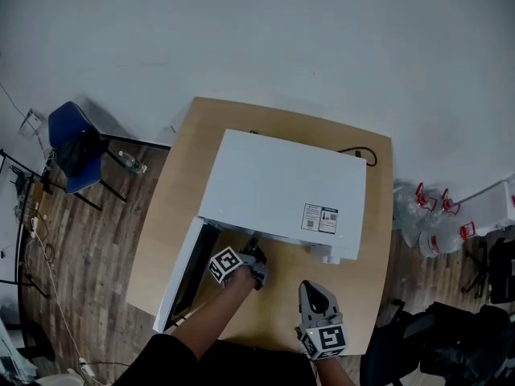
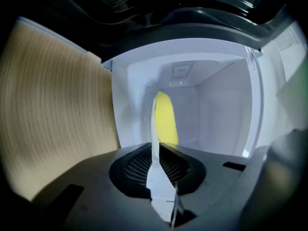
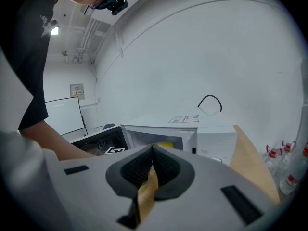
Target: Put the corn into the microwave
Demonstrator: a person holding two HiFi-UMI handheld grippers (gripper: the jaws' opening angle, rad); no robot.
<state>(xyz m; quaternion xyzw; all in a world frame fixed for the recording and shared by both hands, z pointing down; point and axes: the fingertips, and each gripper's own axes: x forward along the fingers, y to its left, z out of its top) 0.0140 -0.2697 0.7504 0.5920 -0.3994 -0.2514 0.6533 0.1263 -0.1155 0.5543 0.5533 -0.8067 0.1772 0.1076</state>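
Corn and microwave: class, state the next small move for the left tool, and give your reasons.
Probably draw the left tool back out of the microwave. The corn already lies inside, beyond the tool's shut, empty jaws, and the door stands open, so the tool must clear it before closing.

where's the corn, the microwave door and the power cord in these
corn (image 2: 166, 117): left gripper view, middle of the yellow cob
microwave door (image 1: 181, 273): head view, white edge of the open door
power cord (image 1: 364, 153): head view, top of the black loop
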